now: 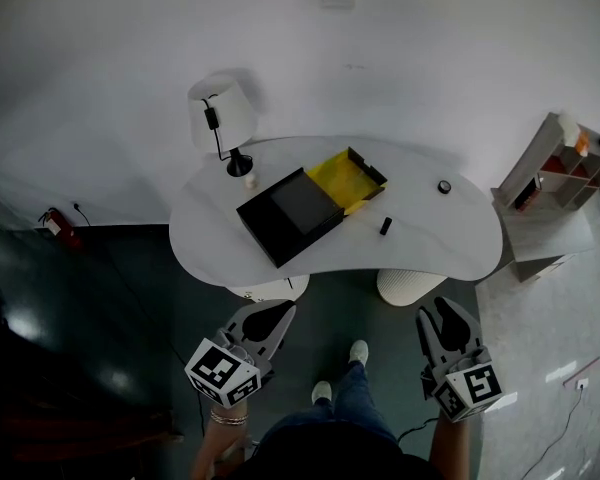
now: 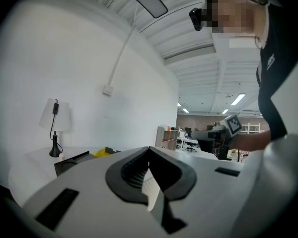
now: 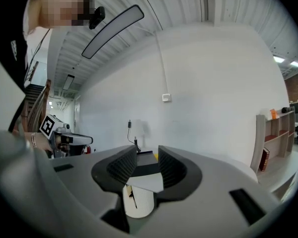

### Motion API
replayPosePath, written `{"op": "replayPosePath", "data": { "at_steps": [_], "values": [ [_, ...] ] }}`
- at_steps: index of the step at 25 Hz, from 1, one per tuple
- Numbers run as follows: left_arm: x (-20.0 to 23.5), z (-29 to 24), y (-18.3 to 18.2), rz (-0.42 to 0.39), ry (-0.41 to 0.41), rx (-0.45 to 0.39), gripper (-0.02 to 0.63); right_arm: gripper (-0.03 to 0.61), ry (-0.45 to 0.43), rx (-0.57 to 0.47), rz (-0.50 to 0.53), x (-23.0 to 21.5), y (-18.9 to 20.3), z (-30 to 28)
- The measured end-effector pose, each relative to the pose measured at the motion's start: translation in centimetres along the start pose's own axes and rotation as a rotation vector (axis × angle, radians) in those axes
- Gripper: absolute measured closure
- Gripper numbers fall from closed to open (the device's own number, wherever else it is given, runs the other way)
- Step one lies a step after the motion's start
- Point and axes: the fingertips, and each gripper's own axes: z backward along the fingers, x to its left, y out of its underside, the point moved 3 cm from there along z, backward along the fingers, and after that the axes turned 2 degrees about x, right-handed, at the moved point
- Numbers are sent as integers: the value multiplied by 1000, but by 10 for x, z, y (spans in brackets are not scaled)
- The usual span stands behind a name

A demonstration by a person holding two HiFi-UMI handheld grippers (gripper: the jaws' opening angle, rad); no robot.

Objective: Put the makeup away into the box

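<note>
Black box [image 1: 290, 213], yellow compartment | black makeup stick [image 1: 385, 226] nearby | left gripper [image 1: 268, 314] jaws together, empty; right gripper [image 1: 437, 312] jaws apart, empty

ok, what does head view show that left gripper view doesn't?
Head view only: a small black tube and a round black item lying apart on the table, right of the box.
Left gripper view only: the left gripper jaws close up, shut and empty, and an office behind.
Both: table, box, lamp, shelf, right gripper.
</note>
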Motion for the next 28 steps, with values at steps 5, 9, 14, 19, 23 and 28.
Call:
{"op": "replayPosePath", "data": {
  "at_steps": [5, 9, 14, 19, 23, 28],
  "values": [
    [8, -22, 8, 16, 24, 17, 601, 434, -50, 15, -25, -15, 13, -24],
    [17, -45, 7, 14, 23, 25, 601, 434, -79, 21, -28, -30, 7, -46],
    [35, -78, 0, 5, 11, 22, 601, 436, -118, 10, 6, -54, -7, -76],
    [45, -113, -4, -25, -13, 63, 601, 436, -116, 60, 61, -89, -10, -97],
    [53, -134, -9, -19, -42, 62, 601, 436, -153, 78, 63, -111, -7, -114],
    [60, -161, -5, -13, -92, 73, 601, 436, -201, 106, 71, -133, 0, -134]
  ]
}}
